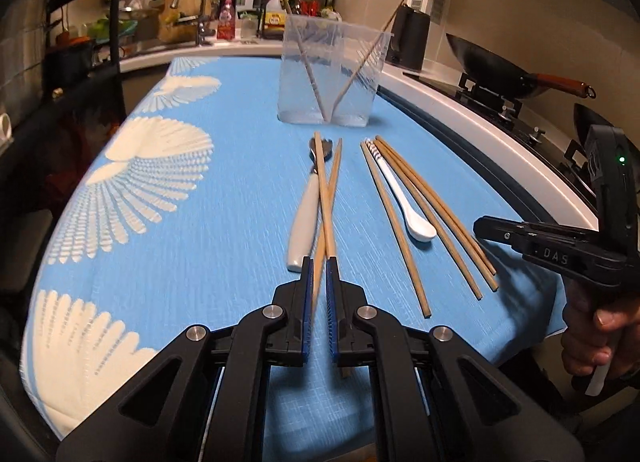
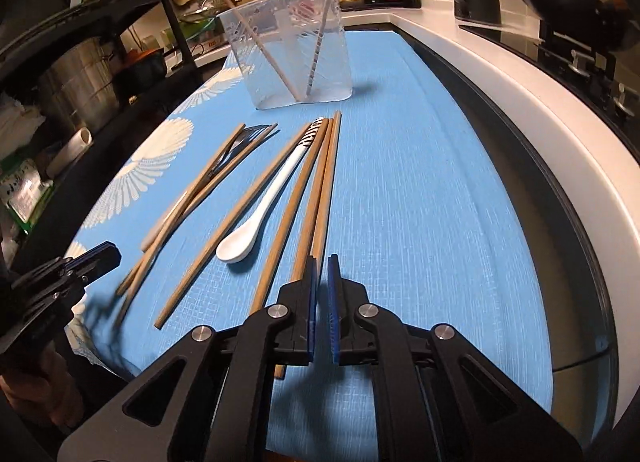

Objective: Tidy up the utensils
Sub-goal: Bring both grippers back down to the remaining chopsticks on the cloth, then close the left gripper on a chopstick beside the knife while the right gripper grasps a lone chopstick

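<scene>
A clear plastic container (image 1: 332,73) stands at the far end of the blue cloth and holds two chopsticks; it also shows in the right wrist view (image 2: 292,49). Two crossed chopsticks (image 1: 328,197) lie over a white-handled fork (image 1: 306,217). My left gripper (image 1: 319,262) has its jaws narrowly apart around one of these chopsticks, low over the cloth. Three more chopsticks (image 1: 436,217) and a white spoon (image 1: 404,201) lie to the right. My right gripper (image 2: 320,262) hovers over the near ends of the rightmost chopsticks (image 2: 320,189), jaws narrowly apart with nothing between them.
The blue cloth with white fan patterns (image 1: 160,189) covers the table. A white counter edge (image 2: 540,109) runs along the right, with a wok (image 1: 500,65) on a stove. Shelves with pots (image 2: 80,73) stand at the left.
</scene>
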Tool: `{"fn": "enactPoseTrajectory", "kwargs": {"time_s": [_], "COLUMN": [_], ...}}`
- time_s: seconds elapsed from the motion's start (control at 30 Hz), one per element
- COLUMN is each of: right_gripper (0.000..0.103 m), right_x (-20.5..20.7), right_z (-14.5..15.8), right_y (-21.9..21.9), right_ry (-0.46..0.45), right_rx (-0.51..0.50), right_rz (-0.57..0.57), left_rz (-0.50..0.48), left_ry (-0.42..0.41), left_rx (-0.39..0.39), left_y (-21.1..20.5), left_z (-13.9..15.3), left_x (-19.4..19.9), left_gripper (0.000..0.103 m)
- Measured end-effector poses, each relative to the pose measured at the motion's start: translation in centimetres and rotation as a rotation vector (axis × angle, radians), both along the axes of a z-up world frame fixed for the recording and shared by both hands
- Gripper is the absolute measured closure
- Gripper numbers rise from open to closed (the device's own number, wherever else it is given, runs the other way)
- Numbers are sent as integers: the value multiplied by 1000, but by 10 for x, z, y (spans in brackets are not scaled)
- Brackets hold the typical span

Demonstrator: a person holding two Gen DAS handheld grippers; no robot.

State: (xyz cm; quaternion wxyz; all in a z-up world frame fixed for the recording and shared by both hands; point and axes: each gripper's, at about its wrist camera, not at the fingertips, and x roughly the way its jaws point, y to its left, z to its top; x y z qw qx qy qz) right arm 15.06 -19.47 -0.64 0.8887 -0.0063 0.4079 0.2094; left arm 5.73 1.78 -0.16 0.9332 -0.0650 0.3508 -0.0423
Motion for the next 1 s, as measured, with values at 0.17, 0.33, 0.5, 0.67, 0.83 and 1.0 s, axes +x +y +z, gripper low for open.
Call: {"fn": "enactPoseTrajectory", "kwargs": {"time_s": [0.17, 0.33, 0.5, 0.67, 0.83, 1.0], "right_gripper": [94, 90, 88, 88, 88, 89], "right_x": [-1, -2, -5, -8, -13, -14], "right_z": [1, -3, -5, -6, -8, -8], "right_y": [2, 6, 11, 13, 17, 17], "right_ry": [-2, 4, -5, -31, -73, -104], "right_rx": [-11, -37, -64, -87, -105, -119], "right_rz": [-6, -6, 7, 3, -8, -11], "left_rz": [-24, -9, -6, 1, 11, 1], "left_ry": [-1, 37, 26, 18, -25, -37], "left_rx": [10, 32, 72, 87, 93, 92], "left_y": [-12, -22, -32, -36, -38, -39], "left_z": [-4, -14, -15, -18, -21, -21], "left_x": [5, 10, 8, 8, 8, 11], "left_gripper": [96, 96, 96, 96, 95, 95]}}
